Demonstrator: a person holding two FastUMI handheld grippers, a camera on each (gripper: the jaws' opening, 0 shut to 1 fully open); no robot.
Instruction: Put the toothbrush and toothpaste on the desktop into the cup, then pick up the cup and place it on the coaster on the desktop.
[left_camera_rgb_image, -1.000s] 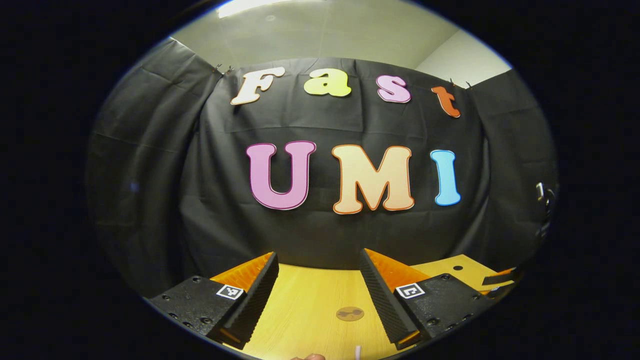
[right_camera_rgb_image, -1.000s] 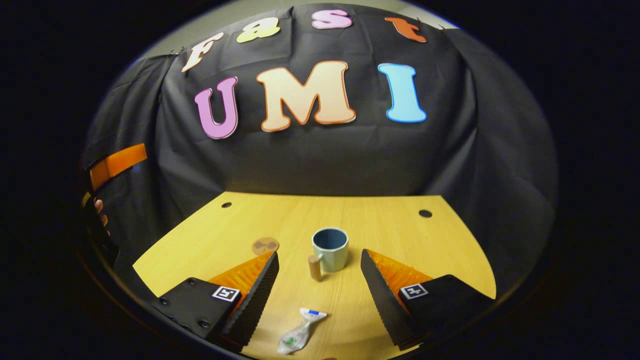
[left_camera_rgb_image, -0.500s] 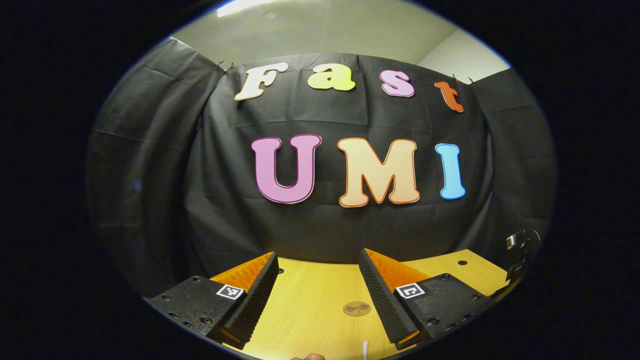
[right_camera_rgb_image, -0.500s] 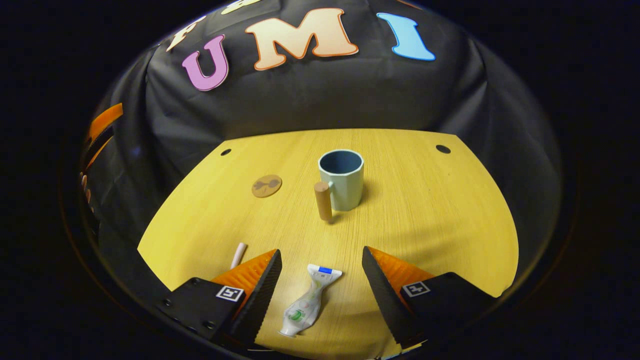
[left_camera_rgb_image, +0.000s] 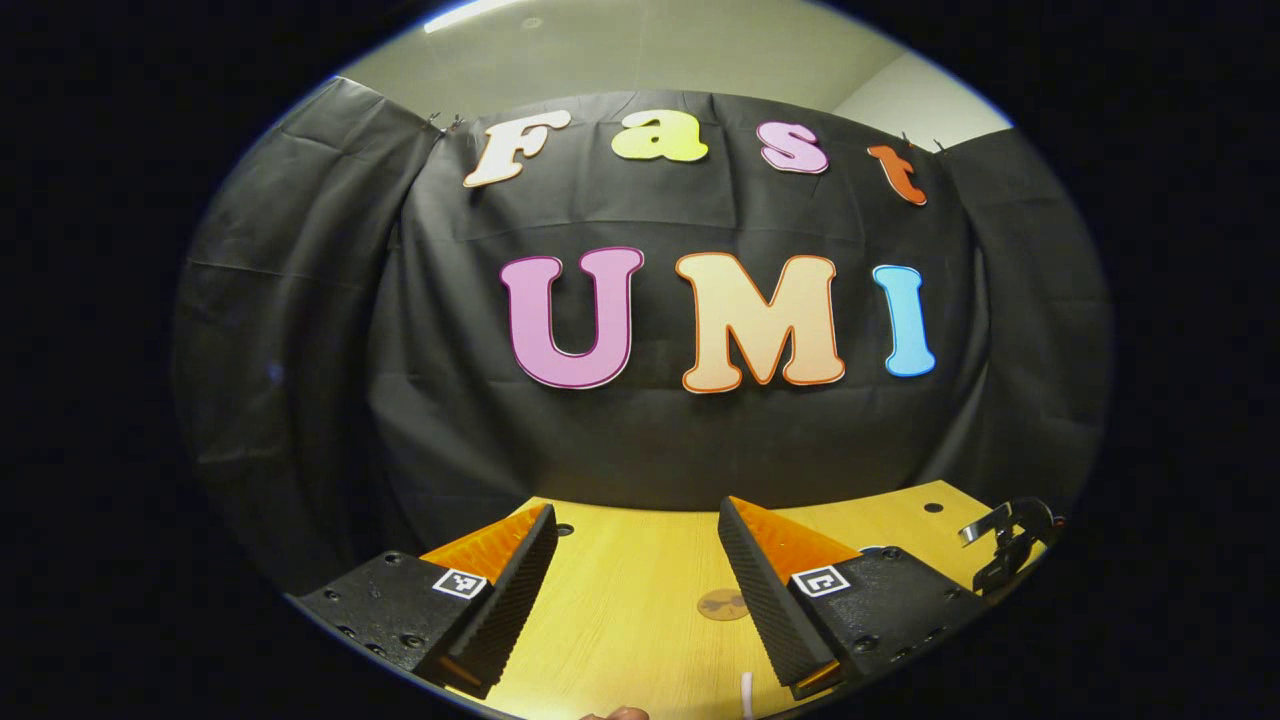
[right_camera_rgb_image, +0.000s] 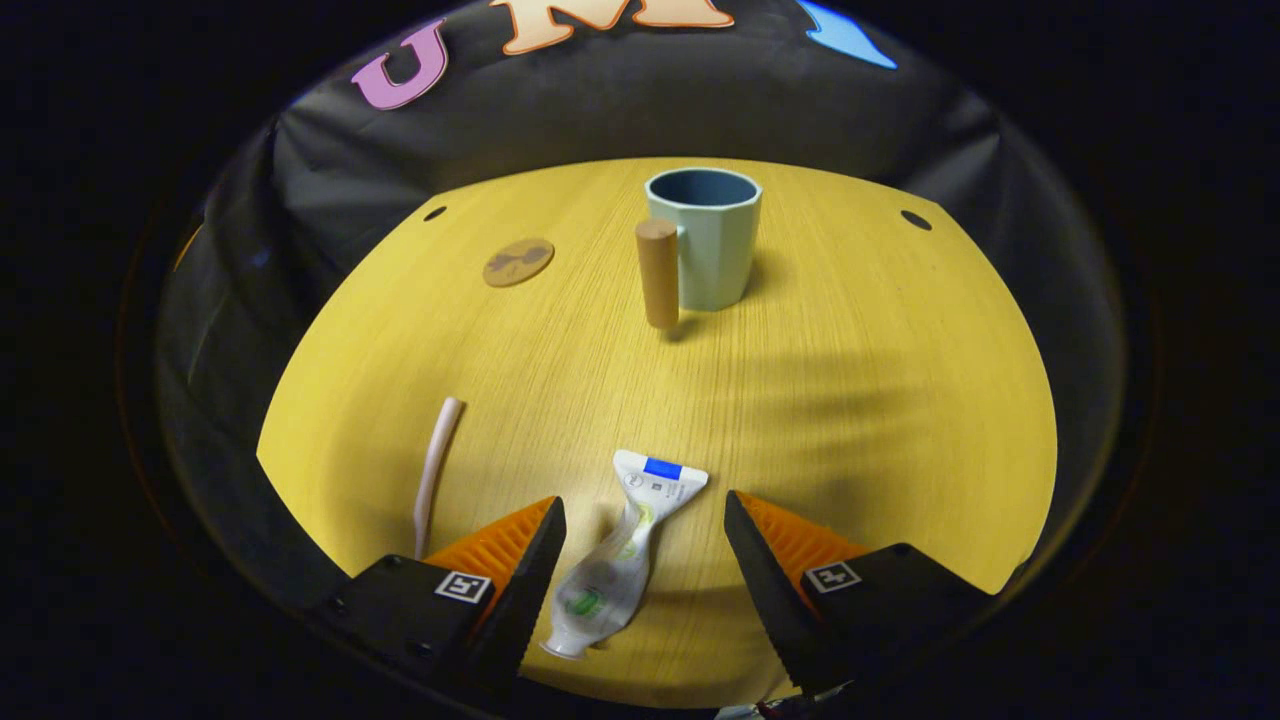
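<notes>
Right gripper view: right gripper (right_camera_rgb_image: 640, 545) wide open, empty, straddling toothpaste (right_camera_rgb_image: 618, 565). Should descend square, pinch crumpled tube mid-body. Left gripper (left_camera_rgb_image: 636, 565) open, empty.

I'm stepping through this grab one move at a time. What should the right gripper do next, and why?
Probably lower the right gripper straight down and close on the toothpaste. Its fingers are open with the crumpled tube lying flat on the desktop between them, not yet touched. The cup stands empty farther ahead, so the tube looks like the first thing to load.
</notes>
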